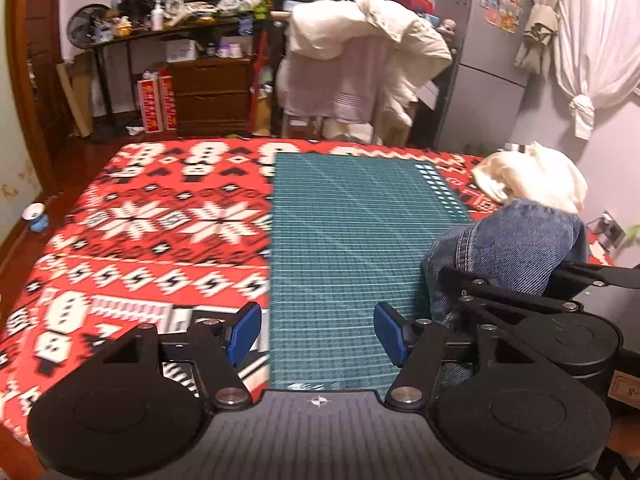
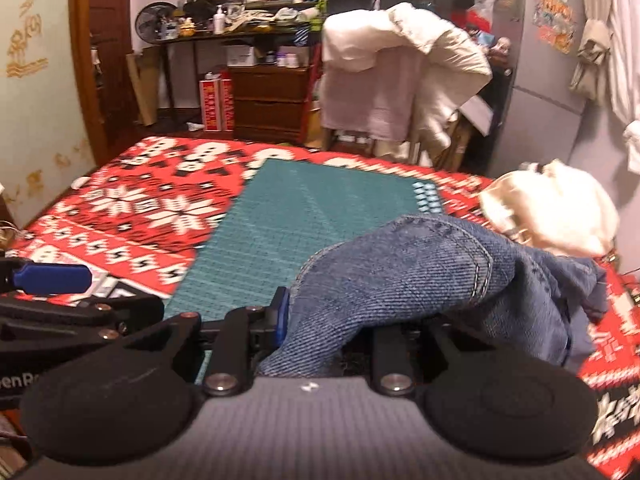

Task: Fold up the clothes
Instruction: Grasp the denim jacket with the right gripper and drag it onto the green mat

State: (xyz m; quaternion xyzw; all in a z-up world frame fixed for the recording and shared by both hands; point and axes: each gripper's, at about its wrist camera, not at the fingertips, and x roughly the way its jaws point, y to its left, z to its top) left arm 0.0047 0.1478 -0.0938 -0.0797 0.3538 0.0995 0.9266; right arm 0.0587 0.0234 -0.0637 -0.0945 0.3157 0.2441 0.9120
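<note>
Gripping jeans [image 2: 404, 276], right gripper [image 2: 316, 320] fingers clenched on denim, bunched over mat [image 2: 320, 208] right edge on bed [image 1: 140, 240]. Left gripper [image 1: 318, 332] fingers spread, empty.

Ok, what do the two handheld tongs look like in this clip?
Both match: black linkage arms with silver bolts, round black hubs and a ribbed grey base with a small crosshair mark. The left tongs carry blue pads; the right tongs show one blue pad. No hands or sleeves visible.
</note>
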